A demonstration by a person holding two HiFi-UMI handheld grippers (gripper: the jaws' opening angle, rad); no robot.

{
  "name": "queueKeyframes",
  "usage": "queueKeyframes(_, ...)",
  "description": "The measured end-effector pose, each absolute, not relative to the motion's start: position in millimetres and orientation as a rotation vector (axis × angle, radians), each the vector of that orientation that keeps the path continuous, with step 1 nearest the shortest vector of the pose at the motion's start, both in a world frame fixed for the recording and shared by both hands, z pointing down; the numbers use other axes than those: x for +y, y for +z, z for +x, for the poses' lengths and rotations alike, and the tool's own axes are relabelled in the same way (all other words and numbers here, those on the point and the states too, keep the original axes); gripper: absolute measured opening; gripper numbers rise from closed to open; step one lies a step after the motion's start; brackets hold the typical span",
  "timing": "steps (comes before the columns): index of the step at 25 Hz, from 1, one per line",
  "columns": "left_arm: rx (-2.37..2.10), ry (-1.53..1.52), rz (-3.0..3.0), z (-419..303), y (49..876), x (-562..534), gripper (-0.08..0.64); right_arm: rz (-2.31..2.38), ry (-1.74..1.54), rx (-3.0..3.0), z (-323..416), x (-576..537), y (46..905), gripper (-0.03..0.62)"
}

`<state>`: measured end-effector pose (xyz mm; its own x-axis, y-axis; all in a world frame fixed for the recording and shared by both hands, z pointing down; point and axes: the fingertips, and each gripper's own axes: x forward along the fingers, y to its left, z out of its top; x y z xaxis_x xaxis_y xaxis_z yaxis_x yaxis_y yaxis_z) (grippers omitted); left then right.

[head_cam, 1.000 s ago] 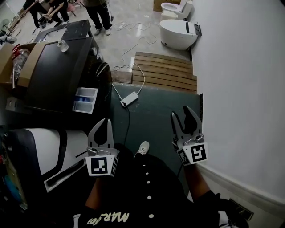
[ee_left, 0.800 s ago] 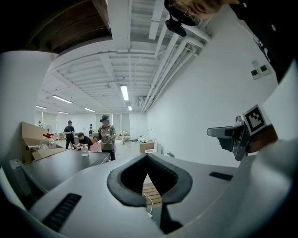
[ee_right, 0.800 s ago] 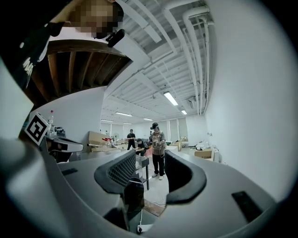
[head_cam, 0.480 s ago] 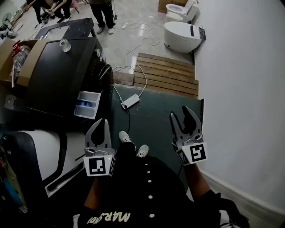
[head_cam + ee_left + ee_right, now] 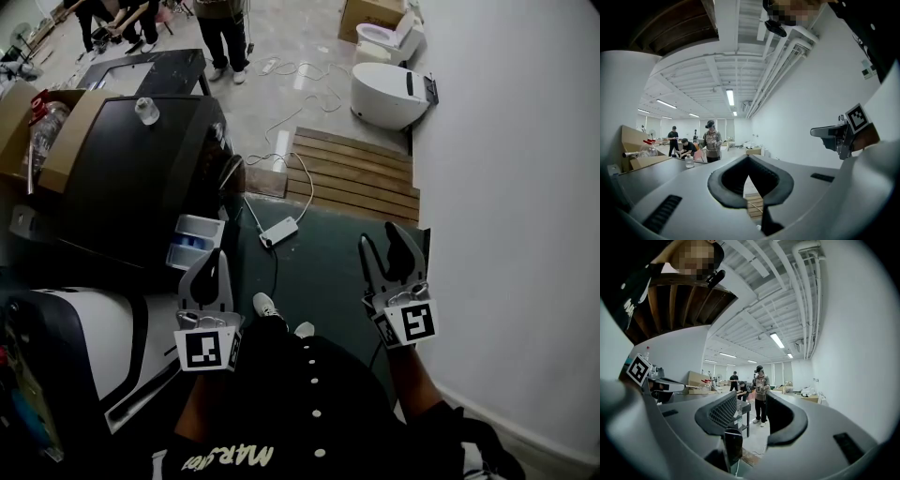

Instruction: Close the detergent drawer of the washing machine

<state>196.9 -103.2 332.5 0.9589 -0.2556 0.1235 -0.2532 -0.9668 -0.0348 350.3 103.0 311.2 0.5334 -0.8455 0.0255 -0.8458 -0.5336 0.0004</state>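
Fingers first: the left gripper (image 5: pixel 217 261) has its fingers pressed together at the tips with nothing between them, and its own view (image 5: pixel 749 158) shows the same. The right gripper (image 5: pixel 385 240) has its fingers spread well apart, empty, pointing off across the room (image 5: pixel 752 408).

The white detergent drawer with a blue insert (image 5: pixel 195 242) is pulled out of the black front-loading washing machine (image 5: pixel 122 178), at the near top corner of its front. Its long axis runs straight out from the front panel toward the dark green floor mat (image 5: pixel 328 267), open side up, so you can look down into the compartments. In the head view the left gripper's tip sits just beside the drawer's outer end. Can't tell if they touch, and the drawer doesn't show in the left gripper view at all.

On top of the machine there's a small clear plastic bottle (image 5: pixel 145 111), with a brown cardboard box (image 5: pixel 58 141) at the far side, partly cut off by the frame. A white appliance with black trim (image 5: pixel 84 328) is half out of frame at the lower left. The person's black shirt with yellowish lettering (image 5: pixel 230 457) covers the floor below the grippers. I can read "MAR", but the rest is too garbled.
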Motion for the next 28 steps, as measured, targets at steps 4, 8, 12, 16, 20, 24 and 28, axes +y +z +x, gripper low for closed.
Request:
queueKeyframes(4,0.421,-0.188,-3.091,201,332,-120,0.003,2.726,0.035,-1.531,357,85,314,0.192)
queueKeyframes(8,0.441,-0.190,-3.094,201,333,-136,0.003,2.704,0.016,-1.589,358,63,311,0.192)
queueKeyframes(12,0.477,-0.182,-3.093,196,333,-155,0.003,2.684,0.014,-1.621,361,41,310,0.192)
queueKeyframes(16,0.509,-0.175,-3.092,184,332,-174,0.003,2.663,0.007,-1.658,357,9,304,0.192)
queueKeyframes(20,0.645,-0.216,-3.064,164,335,-200,0.003,2.606,0.027,-1.757,349,-25,308,0.192)
queueKeyframes(24,0.803,-0.248,-3.037,140,338,-213,0.003,2.512,0.053,-1.884,342,-54,313,0.192)
queueKeyframes(28,0.969,-0.267,-2.996,123,340,-218,0.003,2.389,0.061,-2.022,338,-87,317,0.192)
